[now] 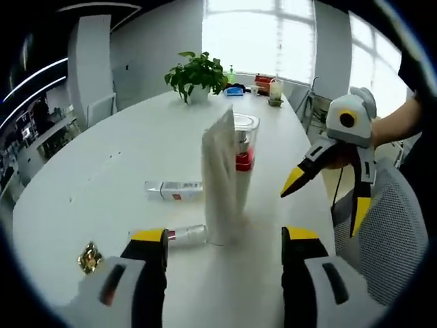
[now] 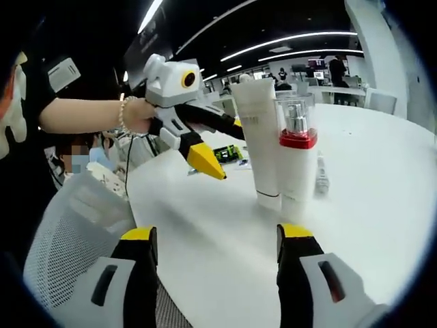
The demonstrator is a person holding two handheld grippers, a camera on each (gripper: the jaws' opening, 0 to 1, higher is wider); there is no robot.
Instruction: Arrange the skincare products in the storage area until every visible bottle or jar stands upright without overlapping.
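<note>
Both tongs, left (image 1: 225,240) and right (image 2: 216,236), stand open and empty before the upright white tube (image 1: 220,184) and capped bottle (image 1: 244,157) on the bench (image 1: 123,157), while two light, slippery tubes (image 1: 174,190) lie flat behind, best gripped mid-body.

Blown-out daylight from the windows (image 1: 273,34) glares across the white table (image 1: 136,143), ceiling strip lights (image 2: 287,49) streak the darker right gripper view, and fisheye bending softens both views' edges.

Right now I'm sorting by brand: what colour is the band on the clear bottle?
Red; the clear bottle shows its band best in the right gripper view.
</note>
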